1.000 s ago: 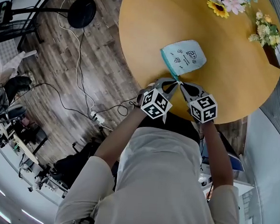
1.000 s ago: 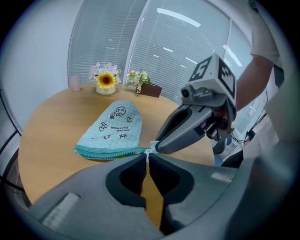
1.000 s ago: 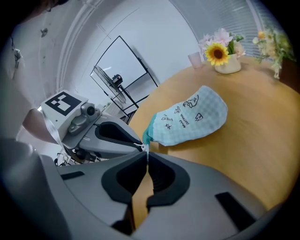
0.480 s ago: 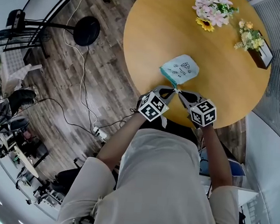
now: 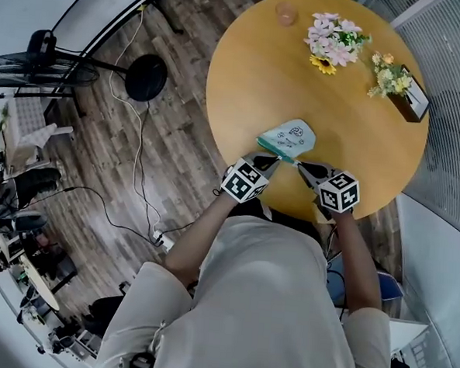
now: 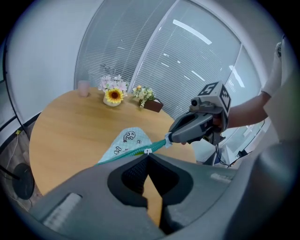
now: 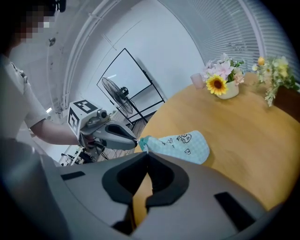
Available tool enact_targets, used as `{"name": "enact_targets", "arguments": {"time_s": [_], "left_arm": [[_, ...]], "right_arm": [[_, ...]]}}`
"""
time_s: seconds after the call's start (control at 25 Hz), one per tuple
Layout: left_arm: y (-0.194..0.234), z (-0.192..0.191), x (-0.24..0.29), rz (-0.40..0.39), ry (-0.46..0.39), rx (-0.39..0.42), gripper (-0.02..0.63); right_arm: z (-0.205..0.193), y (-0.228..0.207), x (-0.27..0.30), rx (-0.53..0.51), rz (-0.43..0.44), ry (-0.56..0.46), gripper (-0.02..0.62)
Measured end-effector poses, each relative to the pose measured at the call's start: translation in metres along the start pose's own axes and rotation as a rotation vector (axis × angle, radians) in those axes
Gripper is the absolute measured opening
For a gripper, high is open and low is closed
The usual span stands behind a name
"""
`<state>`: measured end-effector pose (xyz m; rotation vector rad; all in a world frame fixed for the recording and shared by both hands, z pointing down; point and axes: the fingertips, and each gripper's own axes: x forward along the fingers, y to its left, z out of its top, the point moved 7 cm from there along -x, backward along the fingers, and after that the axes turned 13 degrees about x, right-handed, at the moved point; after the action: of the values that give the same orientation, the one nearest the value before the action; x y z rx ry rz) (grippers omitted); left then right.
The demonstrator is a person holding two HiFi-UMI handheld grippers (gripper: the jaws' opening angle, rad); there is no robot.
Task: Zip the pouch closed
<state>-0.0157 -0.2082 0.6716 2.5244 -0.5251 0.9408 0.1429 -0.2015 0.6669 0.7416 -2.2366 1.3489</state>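
Observation:
A mint pouch (image 5: 289, 137) with cartoon prints and a teal zipper edge is held over the near part of the round wooden table (image 5: 244, 79). My left gripper (image 5: 264, 160) is shut at the white zipper pull (image 6: 147, 151), seen right at its jaw tips. My right gripper (image 5: 303, 167) is shut on the pouch's near end (image 6: 168, 139), close beside the left one. From the right gripper view, the pouch (image 7: 183, 144) slopes down away from the grippers. Its far end is at or just above the tabletop.
A vase of flowers (image 5: 329, 49), a box planter (image 5: 395, 82) and a pink cup (image 5: 285, 13) stand at the table's far side. The table's near edge runs just under the grippers. A floor fan (image 5: 43, 59) and cables lie on the floor to the left.
Both grippers have risen together and lifted the pouch's near end off the table. The two grippers stay close at that corner.

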Motion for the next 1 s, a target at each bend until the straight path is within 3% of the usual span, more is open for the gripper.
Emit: {"name": "enact_targets", "arguments": {"time_s": [0.56,0.8,1.0], "left_arm": [[0.025,-0.013,-0.033,0.042,-0.009,-0.028,0.018],[0.041,-0.023,-0.048,0.044,-0.015,-0.066,0.018],[0.044,-0.019,-0.053,0.036,0.002,-0.026,0.018]], "right_arm": [[0.003,-0.002,-0.04,0.031,-0.059,-0.036,0.003],[0.0,-0.004,-0.046,0.021,-0.073,-0.004,0.003],[0.002,-0.005,-0.042,0.029,-0.117,-0.021,0.003]]}}
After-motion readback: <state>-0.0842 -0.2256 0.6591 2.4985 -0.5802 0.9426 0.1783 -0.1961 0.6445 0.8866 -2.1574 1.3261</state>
